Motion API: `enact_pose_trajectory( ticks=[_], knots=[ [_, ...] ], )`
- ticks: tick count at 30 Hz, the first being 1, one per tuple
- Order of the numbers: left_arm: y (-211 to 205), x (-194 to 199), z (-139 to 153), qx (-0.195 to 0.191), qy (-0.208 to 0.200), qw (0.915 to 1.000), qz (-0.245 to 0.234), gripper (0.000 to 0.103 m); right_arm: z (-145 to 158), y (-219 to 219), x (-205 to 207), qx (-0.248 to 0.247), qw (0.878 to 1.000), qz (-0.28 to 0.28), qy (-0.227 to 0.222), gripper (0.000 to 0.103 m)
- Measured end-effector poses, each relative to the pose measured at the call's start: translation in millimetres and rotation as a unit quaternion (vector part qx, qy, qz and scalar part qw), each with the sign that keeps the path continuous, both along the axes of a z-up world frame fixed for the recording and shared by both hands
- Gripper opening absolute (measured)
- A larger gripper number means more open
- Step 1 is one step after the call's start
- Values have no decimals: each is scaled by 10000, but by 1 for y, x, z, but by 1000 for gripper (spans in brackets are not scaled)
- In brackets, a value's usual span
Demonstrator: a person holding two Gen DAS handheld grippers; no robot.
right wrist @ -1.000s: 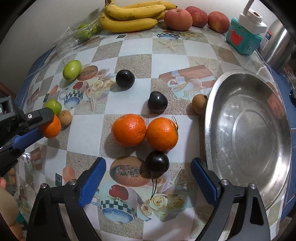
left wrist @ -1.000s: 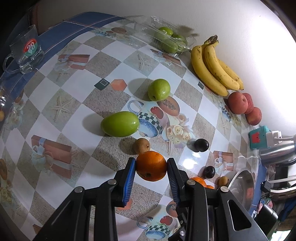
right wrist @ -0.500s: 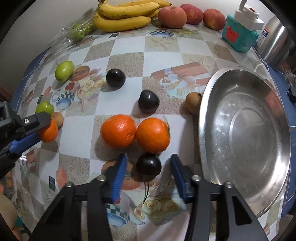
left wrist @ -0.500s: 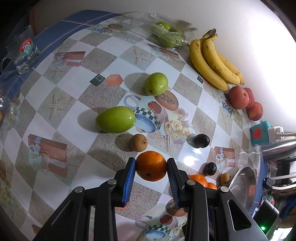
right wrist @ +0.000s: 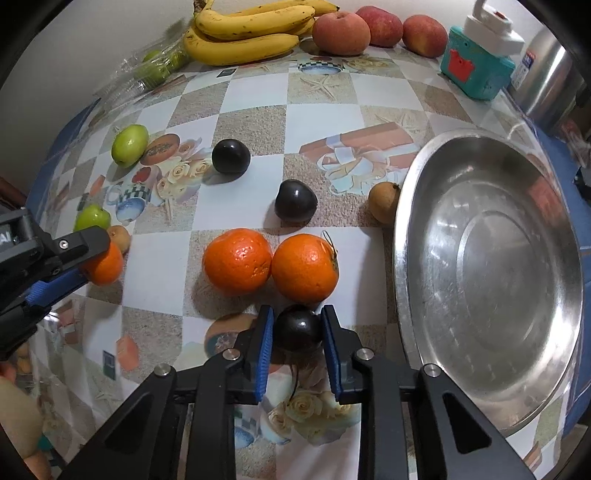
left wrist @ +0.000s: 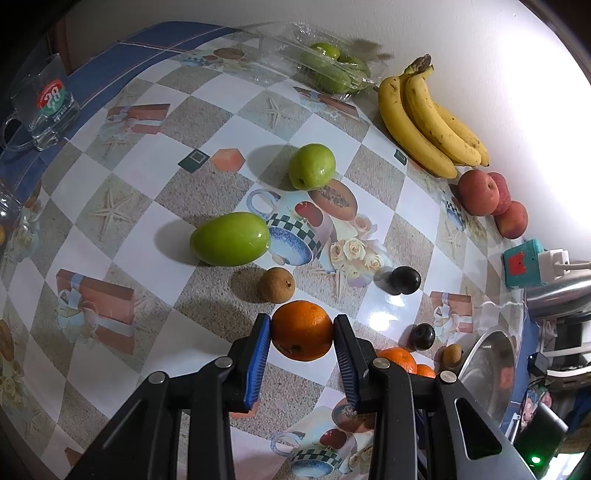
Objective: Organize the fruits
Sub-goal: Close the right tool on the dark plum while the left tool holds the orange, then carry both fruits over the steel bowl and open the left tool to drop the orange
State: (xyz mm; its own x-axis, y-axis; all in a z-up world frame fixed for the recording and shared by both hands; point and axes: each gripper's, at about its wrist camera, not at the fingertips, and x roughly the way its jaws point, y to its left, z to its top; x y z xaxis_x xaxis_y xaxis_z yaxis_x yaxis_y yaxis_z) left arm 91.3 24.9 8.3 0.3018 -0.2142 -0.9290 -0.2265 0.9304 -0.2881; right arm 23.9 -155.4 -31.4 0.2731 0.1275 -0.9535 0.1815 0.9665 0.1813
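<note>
My left gripper [left wrist: 302, 334] is shut on an orange [left wrist: 302, 329] and holds it just above the tablecloth; it also shows at the left of the right wrist view [right wrist: 99, 264]. My right gripper [right wrist: 297, 328] is shut on a dark plum [right wrist: 297, 328] lying on the table. Two more oranges [right wrist: 236, 261] [right wrist: 304, 266] sit side by side just beyond that plum. Two other dark plums [right wrist: 231, 156] [right wrist: 295, 201] lie farther back. Two green fruits [left wrist: 229, 238] [left wrist: 312, 166] and a small brown fruit [left wrist: 277, 284] lie ahead of my left gripper.
A steel bowl [right wrist: 417, 192] stands at the right, with a brown fruit [right wrist: 384, 201] against its rim. Bananas [right wrist: 243, 33], peaches [right wrist: 341, 33] and a plastic pack of green fruit [left wrist: 325, 70] line the wall. A teal power strip [right wrist: 476, 70] and a glass mug [left wrist: 44, 103] stand at the edges.
My right gripper has moved forward and closed from wide open onto the nearest dark plum. My left gripper has kept hold of its orange and raised it slightly.
</note>
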Motion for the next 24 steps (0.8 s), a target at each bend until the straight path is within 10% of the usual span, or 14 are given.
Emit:
enact_pose_trajectory(
  ticks=[24],
  knots=[
    [-28, -6, 14, -29, -272, 9988, -405, 37, 45, -70, -25, -29, 9899, -1250, -668, 27]
  ],
)
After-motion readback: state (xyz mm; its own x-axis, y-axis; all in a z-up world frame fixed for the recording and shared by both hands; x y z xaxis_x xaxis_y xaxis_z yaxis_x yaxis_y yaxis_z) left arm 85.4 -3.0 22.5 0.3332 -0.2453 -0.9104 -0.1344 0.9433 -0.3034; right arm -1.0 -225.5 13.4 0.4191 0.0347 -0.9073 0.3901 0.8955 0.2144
